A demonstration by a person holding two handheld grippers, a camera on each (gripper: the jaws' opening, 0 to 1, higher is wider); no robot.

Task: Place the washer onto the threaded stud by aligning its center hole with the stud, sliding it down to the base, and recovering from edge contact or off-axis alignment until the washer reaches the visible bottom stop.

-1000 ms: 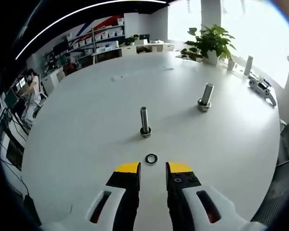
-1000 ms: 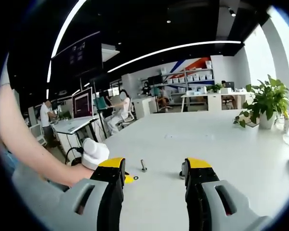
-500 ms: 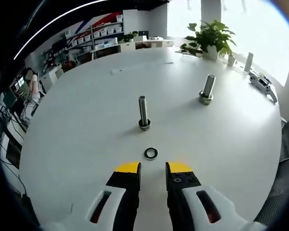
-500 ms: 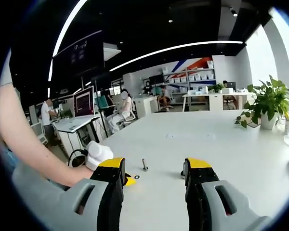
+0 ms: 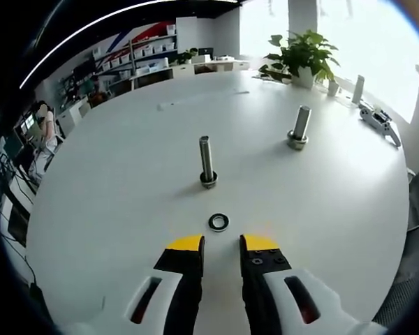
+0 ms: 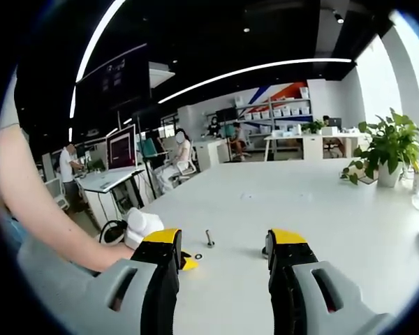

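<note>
Left gripper point(image 5: 221, 242) spread wide, holding nothing, washer point(image 5: 218, 222) flat on white table point(image 5: 112, 181) just past its tips, stud point(image 5: 207, 162) upright farther off, right gripper point(image 6: 223, 239) spread too.

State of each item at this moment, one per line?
Washer: flat on the table, short of the stud, not gripped.
Near stud: upright, shaft bare.
Far stud: upright, shaft bare.
Left hand-held gripper: open, empty, just behind the washer.
Right hand-held gripper: open, empty.
</note>
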